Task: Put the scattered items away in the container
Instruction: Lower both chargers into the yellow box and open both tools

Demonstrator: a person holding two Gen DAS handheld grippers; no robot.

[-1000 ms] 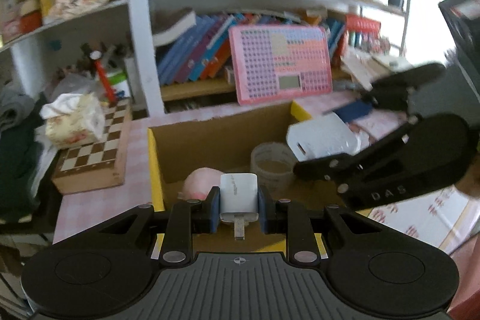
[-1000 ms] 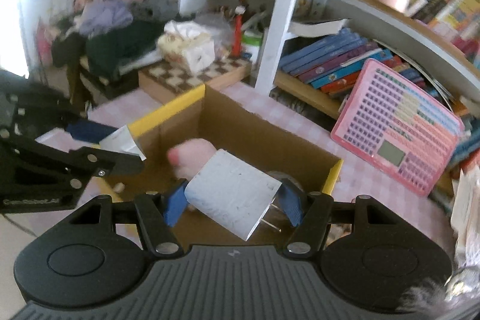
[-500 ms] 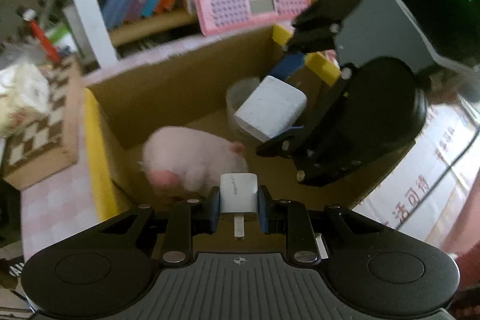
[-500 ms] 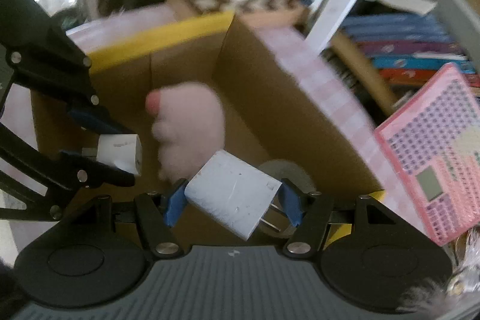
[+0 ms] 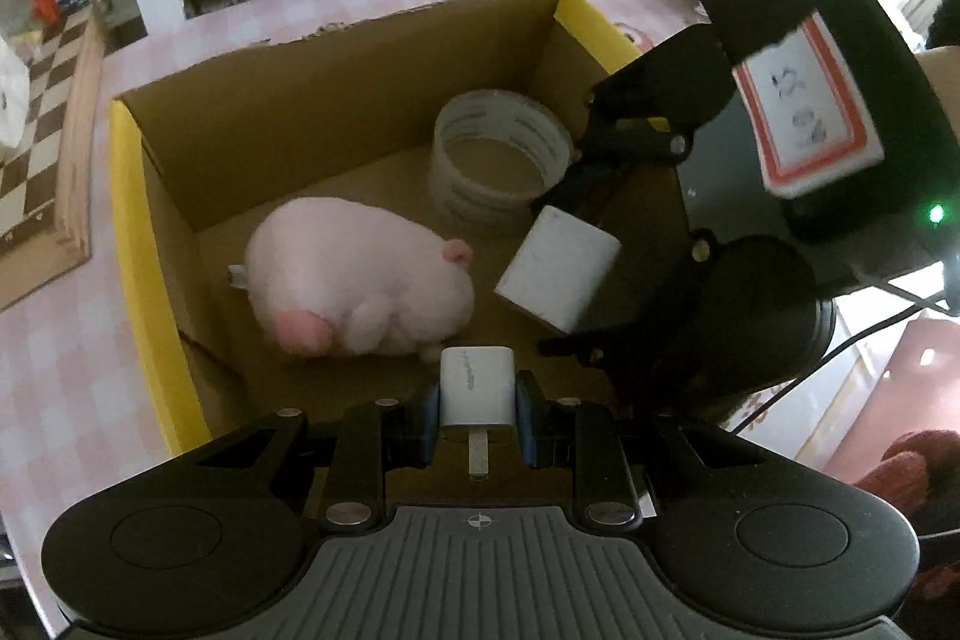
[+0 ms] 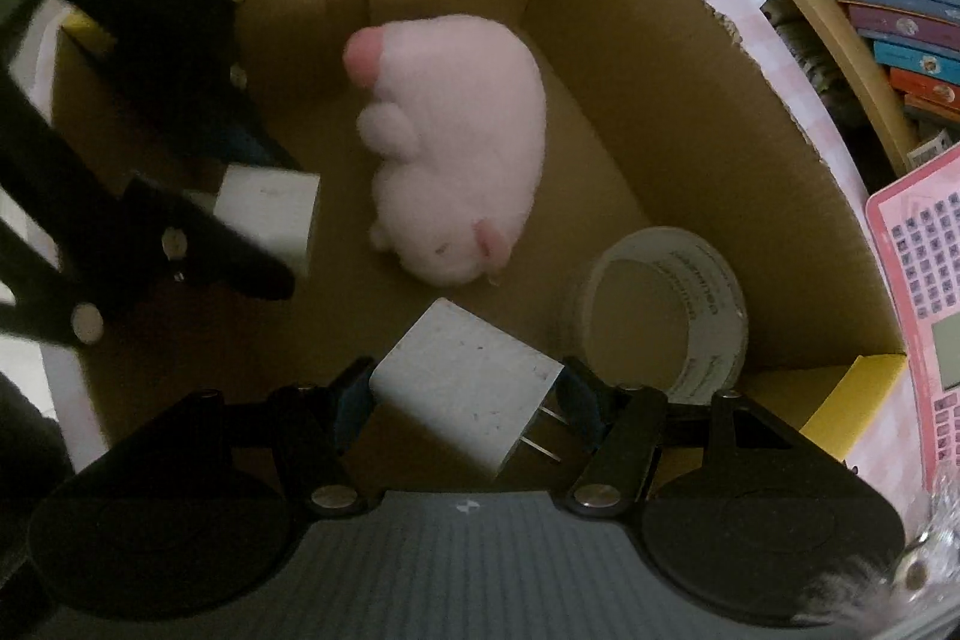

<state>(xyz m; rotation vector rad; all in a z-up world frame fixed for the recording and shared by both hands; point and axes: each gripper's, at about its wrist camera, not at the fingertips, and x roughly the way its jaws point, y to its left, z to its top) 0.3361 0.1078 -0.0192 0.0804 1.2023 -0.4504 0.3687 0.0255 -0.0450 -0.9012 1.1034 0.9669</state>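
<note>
The open cardboard box (image 5: 156, 244) fills mid-frame, holding a pink plush (image 5: 360, 286) at centre and a tape roll (image 5: 498, 160) upper right, while the right gripper (image 6: 468, 394) pinches a big charger (image 6: 462, 382) and the left gripper (image 5: 477, 400) a small plug (image 5: 477, 388), both over the box.

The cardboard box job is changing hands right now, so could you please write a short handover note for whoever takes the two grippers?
Left gripper: shut on the small white charger, low inside the cardboard box.
Right gripper: shut on the larger white plug adapter, also over the box floor.
Done: pink plush toy and tape roll already lie in the box.
Left: open both grippers to drop the two chargers, then withdraw. Items outside the box cannot be judged from here.
</note>
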